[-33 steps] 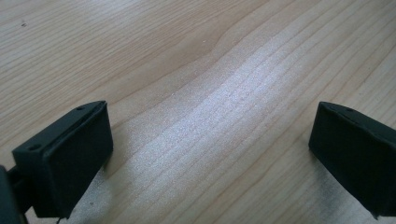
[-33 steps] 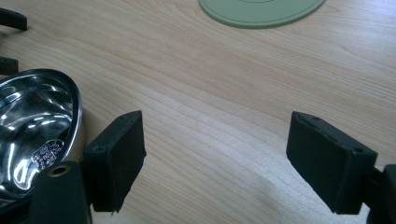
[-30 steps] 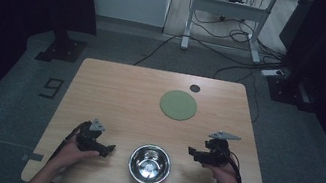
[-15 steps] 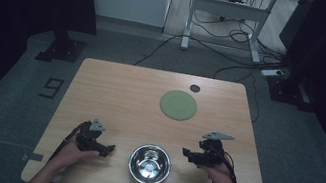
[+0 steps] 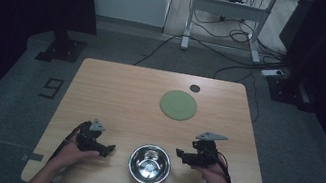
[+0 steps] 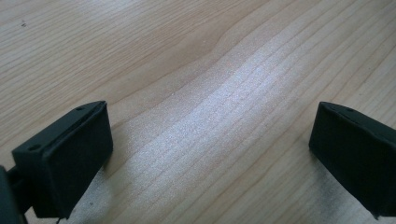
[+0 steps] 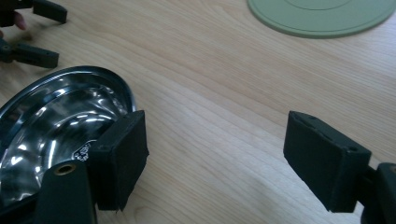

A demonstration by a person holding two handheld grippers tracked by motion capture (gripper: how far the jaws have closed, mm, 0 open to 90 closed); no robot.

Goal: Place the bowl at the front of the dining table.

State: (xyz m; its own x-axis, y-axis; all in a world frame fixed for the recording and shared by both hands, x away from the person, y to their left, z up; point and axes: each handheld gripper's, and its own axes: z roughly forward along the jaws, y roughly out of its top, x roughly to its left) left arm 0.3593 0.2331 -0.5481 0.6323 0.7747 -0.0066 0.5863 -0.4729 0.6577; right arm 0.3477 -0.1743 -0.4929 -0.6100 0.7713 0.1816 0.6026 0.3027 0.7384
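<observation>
Two hand-held grippers low over the table (image 5: 116,88), flanking the steel bowl (image 5: 150,163)

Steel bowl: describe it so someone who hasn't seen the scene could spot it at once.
On the light wooden table, look along the near edge, midway between the person's two hand-held grippers. There sits the round, shiny stainless-steel bowl, empty. Unlike the flat matte green round mat farther back, it is deep, mirror-bright metal.
</observation>
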